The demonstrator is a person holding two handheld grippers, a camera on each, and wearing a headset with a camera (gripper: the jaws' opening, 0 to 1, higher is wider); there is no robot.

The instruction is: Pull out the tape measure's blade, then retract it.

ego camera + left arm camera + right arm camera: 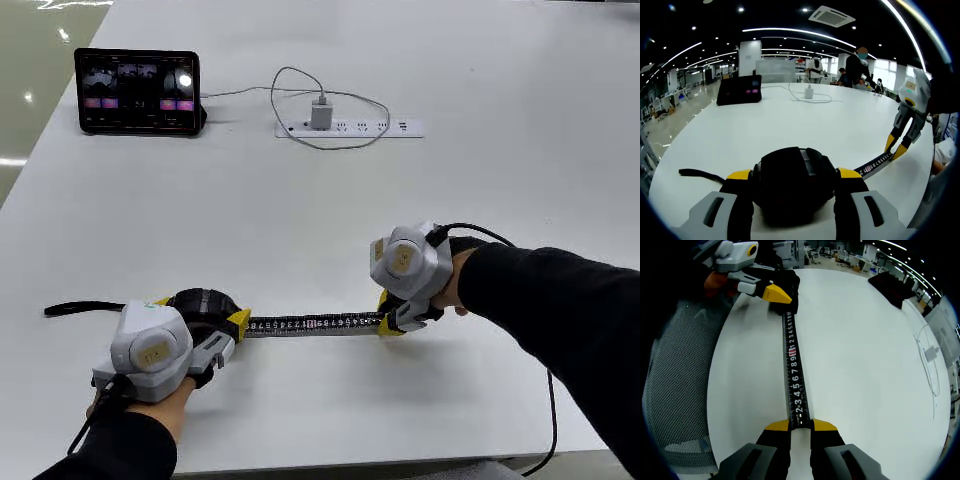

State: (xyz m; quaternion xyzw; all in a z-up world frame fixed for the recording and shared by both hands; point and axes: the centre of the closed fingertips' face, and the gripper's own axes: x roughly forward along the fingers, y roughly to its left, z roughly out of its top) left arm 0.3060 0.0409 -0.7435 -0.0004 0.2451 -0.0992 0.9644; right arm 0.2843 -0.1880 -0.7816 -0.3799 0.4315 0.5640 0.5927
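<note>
A black tape measure case (203, 306) (792, 180) lies near the front left of the white table (330, 210), and my left gripper (228, 328) (794, 174) is shut on it. Its black blade (312, 323) (794, 375) with white numerals stretches flat along the table to the right. My right gripper (388, 322) (800, 425) is shut on the blade's free end. The right gripper (896, 148) and the blade (874, 163) appear at the right of the left gripper view, the case (785, 282) at the top of the right gripper view. A black wrist strap (82, 308) trails left from the case.
A tablet (139, 91) stands at the back left. A white power strip (350, 128) with a charger (321, 112) and looped cable lies at the back middle. A mesh chair (677, 385) sits beside the table edge. People stand far behind the table (857, 67).
</note>
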